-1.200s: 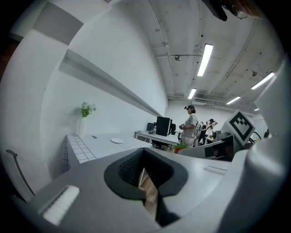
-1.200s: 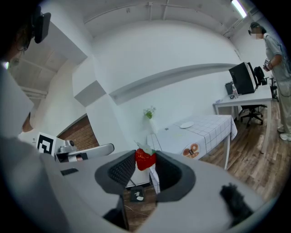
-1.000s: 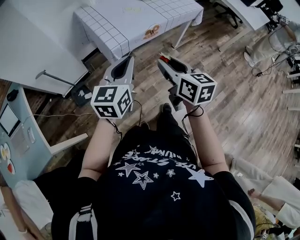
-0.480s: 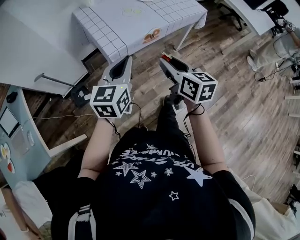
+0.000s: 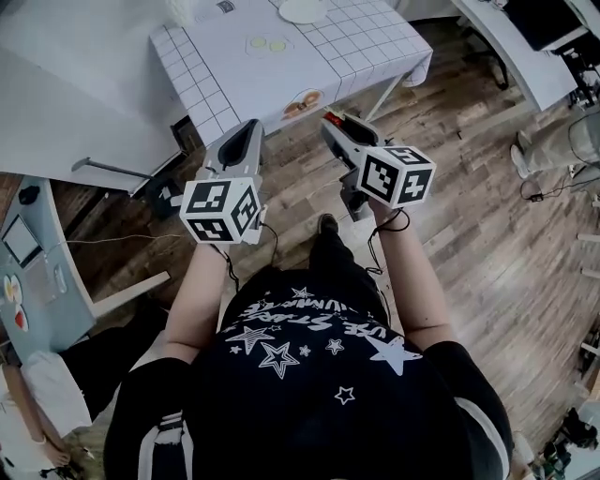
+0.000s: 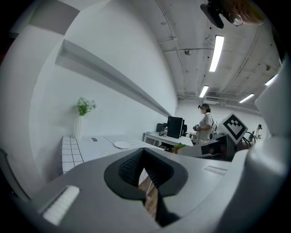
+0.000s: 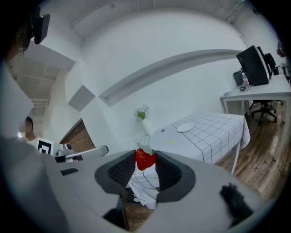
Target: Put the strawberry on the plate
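Note:
A red strawberry (image 7: 145, 159) with a green leafy cap sits between the pads of my right gripper (image 7: 145, 157), which is shut on it. In the head view that gripper (image 5: 330, 120) is held in front of the person, short of the table, with a little red at its tip. My left gripper (image 5: 251, 124) is level beside it, shut, its pads meeting at the tip with nothing between them (image 6: 143, 152). The white plate (image 5: 303, 9) lies far back on the checked tablecloth (image 5: 234, 66); it also shows as a small white plate (image 7: 185, 128) ahead of the right gripper.
A vase of flowers (image 7: 143, 116) stands at the table's far side. Two small pale discs (image 5: 265, 43) and a printed card (image 5: 302, 101) lie on the cloth. A desk with a monitor (image 7: 252, 66) is at right, a blue cabinet (image 5: 28, 272) at left. Another person (image 6: 205, 120) stands beyond.
The table has come further into the head view, with the plate now showing at its top edge. Both grippers keep their stance, and the strawberry stays gripped.

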`<action>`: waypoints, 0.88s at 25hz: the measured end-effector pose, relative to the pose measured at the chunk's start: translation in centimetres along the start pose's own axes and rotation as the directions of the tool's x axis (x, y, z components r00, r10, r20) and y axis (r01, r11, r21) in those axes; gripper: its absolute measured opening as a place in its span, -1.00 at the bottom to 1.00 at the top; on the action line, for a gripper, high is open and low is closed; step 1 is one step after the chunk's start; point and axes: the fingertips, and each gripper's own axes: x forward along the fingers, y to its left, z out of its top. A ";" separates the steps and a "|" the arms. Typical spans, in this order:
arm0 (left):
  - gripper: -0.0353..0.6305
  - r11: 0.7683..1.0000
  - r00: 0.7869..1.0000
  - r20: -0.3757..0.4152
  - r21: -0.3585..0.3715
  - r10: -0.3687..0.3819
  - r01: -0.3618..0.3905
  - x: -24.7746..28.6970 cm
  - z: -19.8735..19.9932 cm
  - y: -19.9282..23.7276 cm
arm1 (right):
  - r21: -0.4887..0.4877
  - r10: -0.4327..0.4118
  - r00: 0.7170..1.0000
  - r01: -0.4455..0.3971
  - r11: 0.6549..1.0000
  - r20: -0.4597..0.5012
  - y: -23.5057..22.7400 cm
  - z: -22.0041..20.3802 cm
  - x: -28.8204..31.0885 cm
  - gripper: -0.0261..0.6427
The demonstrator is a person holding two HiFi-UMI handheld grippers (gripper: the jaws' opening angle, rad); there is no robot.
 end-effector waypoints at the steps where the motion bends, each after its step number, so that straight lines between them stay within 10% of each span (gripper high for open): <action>1: -0.88 1.000 1.000 -0.003 0.000 0.013 -0.013 0.8 0.2 -0.1 | 0.001 0.011 1.000 -0.011 1.000 -0.004 -0.9 0.6 0.3 -0.49; 22: -0.88 0.983 0.984 -0.012 -0.041 0.180 -0.180 12.3 2.5 -0.2 | 0.016 0.128 0.988 -0.127 0.992 -0.089 -13.0 6.4 5.4 -0.49</action>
